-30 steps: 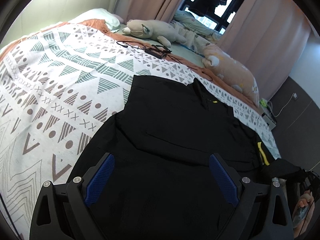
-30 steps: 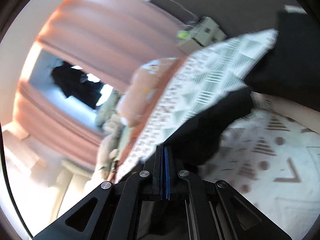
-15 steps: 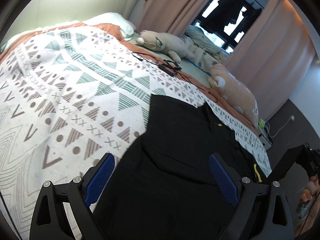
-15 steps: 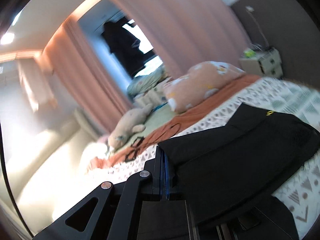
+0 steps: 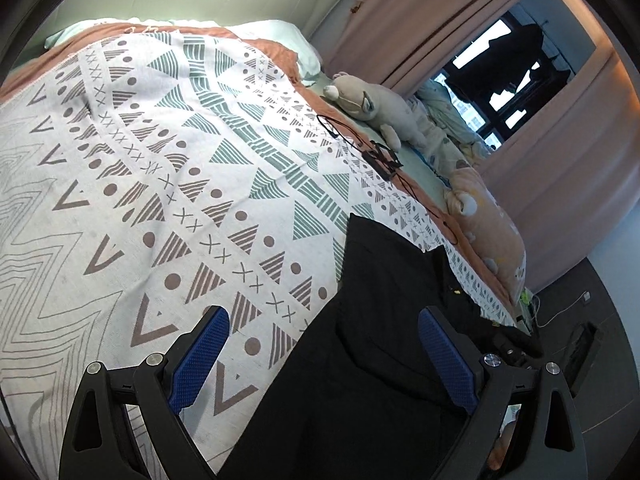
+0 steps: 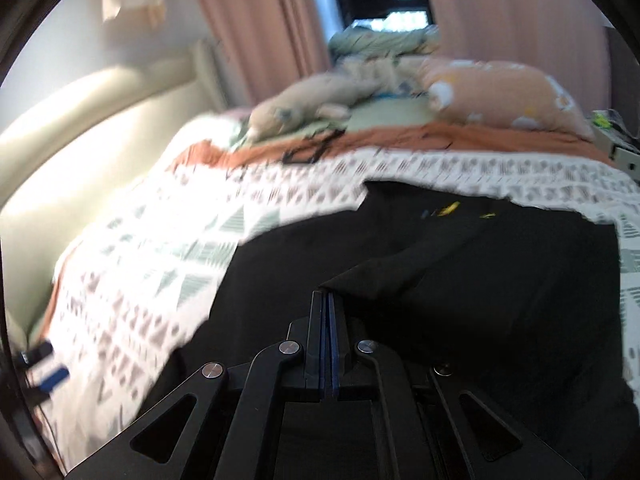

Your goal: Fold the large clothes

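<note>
Right wrist view, nearest: the right gripper [image 6: 326, 300] has its blue pads pressed flat together, pinching a fold of the black garment [image 6: 460, 280] — the cloth rises to a peak at the tips and drapes away to the right. How much fabric sits between the pads cannot be made out. This whole view is smeared with blur, so fine detail is lost.

Left wrist view, nearest: the left gripper [image 5: 320, 356] stands wide open, nothing between its blue pads [image 5: 200, 360]; it hangs above the garment's left edge, one finger over the blanket [image 5: 160, 160], the other over black cloth. Whether it touches anything cannot be told.

The garment lies spread on the patterned blanket at the near right part of the bed, its lower end cut off by the frame and the gripper bodies. Small yellow marks [image 6: 450, 209] show near its far edge — possibly a label or print, too small and blurred to read. No legible writing anywhere.

Farther: a black cable and small device [image 5: 380, 156] on the blanket's far border. Beyond it, a grey stuffed animal [image 5: 372, 108] and an orange plush pillow [image 5: 488, 224] along the far side of the bed. A white pillow [image 5: 280, 36] sits by the headboard. Farthest: pink curtains [image 5: 420, 12] and a window [image 5: 508, 68] with a dark garment hanging in silhouette.
</note>
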{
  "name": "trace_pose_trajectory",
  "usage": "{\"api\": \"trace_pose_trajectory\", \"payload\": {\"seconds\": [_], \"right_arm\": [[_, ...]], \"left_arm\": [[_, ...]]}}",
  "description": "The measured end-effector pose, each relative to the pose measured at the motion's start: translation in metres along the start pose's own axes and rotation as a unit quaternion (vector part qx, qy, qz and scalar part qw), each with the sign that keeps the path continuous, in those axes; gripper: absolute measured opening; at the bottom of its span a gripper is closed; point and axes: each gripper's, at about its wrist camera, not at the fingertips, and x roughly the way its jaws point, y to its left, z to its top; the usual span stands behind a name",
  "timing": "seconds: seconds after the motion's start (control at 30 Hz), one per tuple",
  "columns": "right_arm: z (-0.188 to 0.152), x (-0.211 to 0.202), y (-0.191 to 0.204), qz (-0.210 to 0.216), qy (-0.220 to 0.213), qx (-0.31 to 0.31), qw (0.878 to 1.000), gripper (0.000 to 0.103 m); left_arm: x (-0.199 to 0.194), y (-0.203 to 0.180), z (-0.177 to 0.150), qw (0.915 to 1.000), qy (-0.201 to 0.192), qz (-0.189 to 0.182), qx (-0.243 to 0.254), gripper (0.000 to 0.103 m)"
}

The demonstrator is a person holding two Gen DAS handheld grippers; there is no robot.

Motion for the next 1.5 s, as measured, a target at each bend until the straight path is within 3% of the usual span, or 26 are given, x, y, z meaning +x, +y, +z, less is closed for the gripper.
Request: {"api": "trace_pose_trajectory", "payload": {"seconds": [0.07, 0.13, 0.17, 0.2, 0.23, 0.43, 0.63, 0.87, 1.13, 1.37, 1.5], "right_arm": [[-0.012, 0.007, 0.002, 0.006, 0.022, -0.003, 1.000, 0.004], [-0.022, 0.011, 0.001, 0.027, 0.046, 0.008, 0.999, 0.017], [-0.028, 0.009, -0.003, 0.045, 0.054, 0.022, 0.997, 0.043], [-0.032, 0.004, -0.005, 0.052, 0.049, 0.030, 0.997, 0.062], [-0.034, -0.004, -0.009, 0.052, 0.038, 0.035, 0.997, 0.066], [-0.025, -0.057, -0.045, 0.053, 0.010, 0.077, 0.996, 0.067], [-0.037, -0.103, -0.105, 0.012, -0.017, 0.144, 0.989, 0.067], [-0.073, -0.132, -0.192, -0.017, -0.021, 0.268, 0.963, 0.067], [-0.099, -0.125, -0.269, -0.047, -0.015, 0.350, 0.936, 0.067], [-0.124, -0.107, -0.317, 0.004, -0.013, 0.451, 0.892, 0.067], [-0.133, -0.095, -0.333, 0.027, -0.013, 0.483, 0.875, 0.064]], "left_arm": [[0.001, -0.002, -0.001, 1.0000, 0.001, -0.001, 0.003, 0.096], [0.002, -0.006, -0.003, 1.0000, 0.003, -0.001, 0.009, 0.096], [0.003, -0.009, -0.004, 0.9999, 0.004, -0.001, 0.013, 0.096], [0.004, -0.012, -0.005, 0.9999, 0.004, -0.001, 0.016, 0.096], [0.004, -0.014, -0.007, 0.9998, 0.005, -0.002, 0.019, 0.096], [0.011, -0.035, -0.017, 0.9994, 0.010, -0.006, 0.032, 0.096], [0.020, -0.072, -0.033, 0.9983, 0.016, -0.022, 0.052, 0.096], [0.041, -0.136, -0.066, 0.9910, 0.036, -0.032, 0.125, 0.096], [0.067, -0.206, -0.114, 0.9639, 0.058, -0.025, 0.259, 0.096], [0.105, -0.246, -0.146, 0.9417, 0.104, -0.004, 0.320, 0.096], [0.133, -0.276, -0.165, 0.9227, 0.124, 0.015, 0.365, 0.096]]}}
